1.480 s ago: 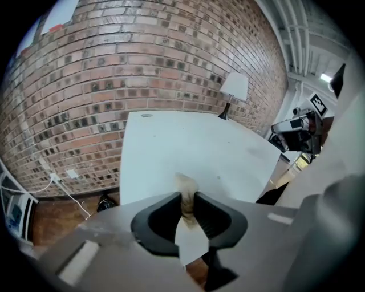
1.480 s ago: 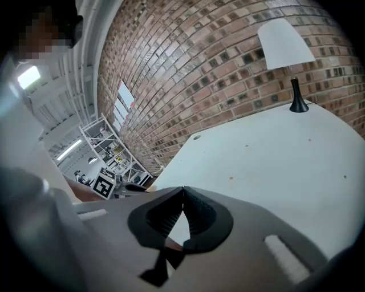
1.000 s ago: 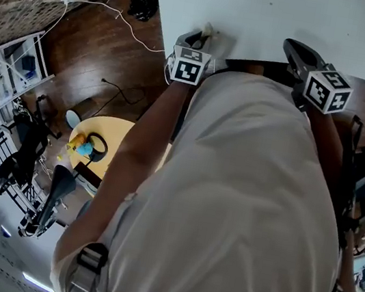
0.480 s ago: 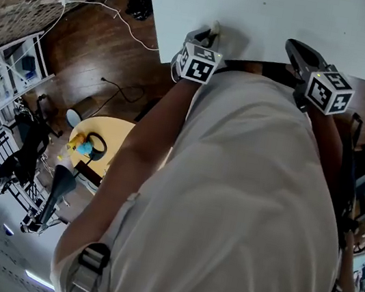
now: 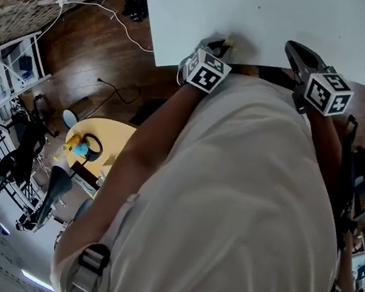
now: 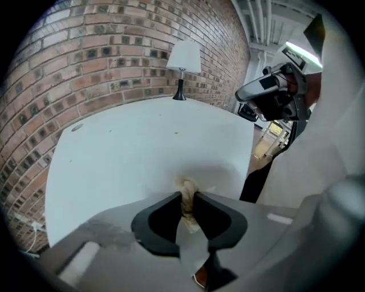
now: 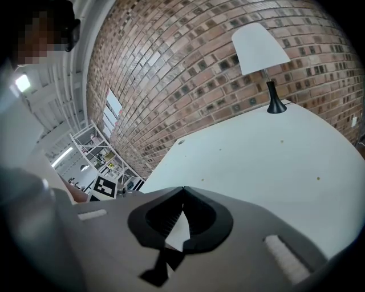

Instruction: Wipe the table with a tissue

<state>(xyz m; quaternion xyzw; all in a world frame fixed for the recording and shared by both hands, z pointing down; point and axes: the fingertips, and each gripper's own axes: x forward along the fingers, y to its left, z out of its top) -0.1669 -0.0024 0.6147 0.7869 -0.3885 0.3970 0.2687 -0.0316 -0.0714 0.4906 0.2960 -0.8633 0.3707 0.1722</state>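
- A crumpled tissue [image 6: 186, 188] is pinched in the narrow jaws of the left gripper [image 5: 220, 42] and pressed onto the white counter [image 5: 261, 9], close to its near edge and toward its left corner.
- The right gripper [image 5: 290, 46] is held at the same near edge, further right, its jaws drawn together with nothing between them.
- Only a small tuft is seen beyond the left jaw tips, so the tips themselves could be scraped along the surface if pressed harder.
- The wad could be dragged out of the grip by friction, or swept off the near edge.
- A lamp [image 6: 183, 60] at the far edge could be knocked by a long stroke.
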